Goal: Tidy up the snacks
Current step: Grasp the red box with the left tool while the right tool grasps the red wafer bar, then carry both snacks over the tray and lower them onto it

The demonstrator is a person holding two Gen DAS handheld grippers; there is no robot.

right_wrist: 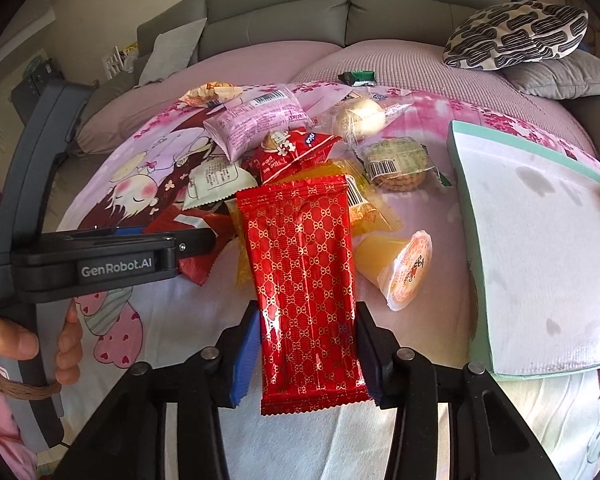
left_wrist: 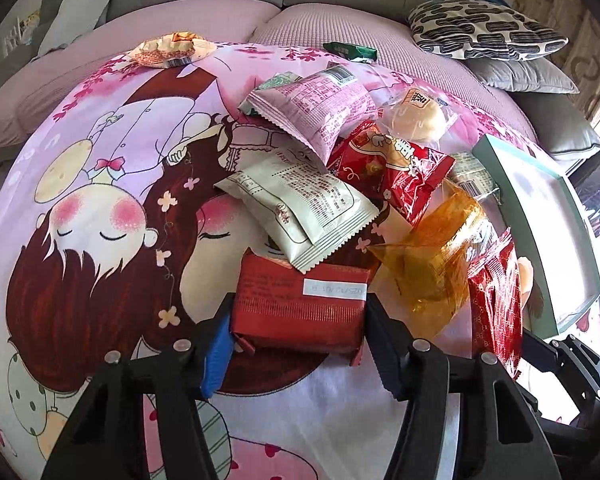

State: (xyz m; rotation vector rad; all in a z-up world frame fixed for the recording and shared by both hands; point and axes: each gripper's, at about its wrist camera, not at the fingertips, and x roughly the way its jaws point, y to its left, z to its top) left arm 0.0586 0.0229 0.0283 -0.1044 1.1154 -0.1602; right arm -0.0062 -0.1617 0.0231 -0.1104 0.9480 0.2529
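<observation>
On the cartoon-printed bedsheet (left_wrist: 100, 208) spread over a pink sofa cushion, a loose heap of wrapped snacks lies just left of the mint-edged box lid (right_wrist: 532, 240), which serves as the landmark. That lid is a shallow, rigid rectangle with a white, faintly stained floor and a thin raised rim.

The left tool (left_wrist: 298, 340) pinches a dark red foil packet (left_wrist: 300, 300), flat and brick-shaped with crimped ends, at the near edge of the heap well left of the lid; both pads press its short sides. A cream sachet (left_wrist: 300, 204) with a serrated seal overlaps its far edge, and a crinkled amber wrapper (left_wrist: 428, 264) lies between it and the lid.

The right tool (right_wrist: 308, 356) is clamped on a long glossy red packet (right_wrist: 304, 280) patterned in gold, gripped near its lower end and standing up toward the heap, just left of the lid. A tipped orange jelly cup (right_wrist: 400, 268), smooth plastic with a foil top, rests between that packet and the lid's rim.

Farther from the lid lie a puffy pink bag (right_wrist: 256, 120), a round bun in clear film (right_wrist: 360, 120) and a biscuit pack (right_wrist: 400, 160). Bare sheet stays free in front of both tools, and the lid's floor is unoccupied.
</observation>
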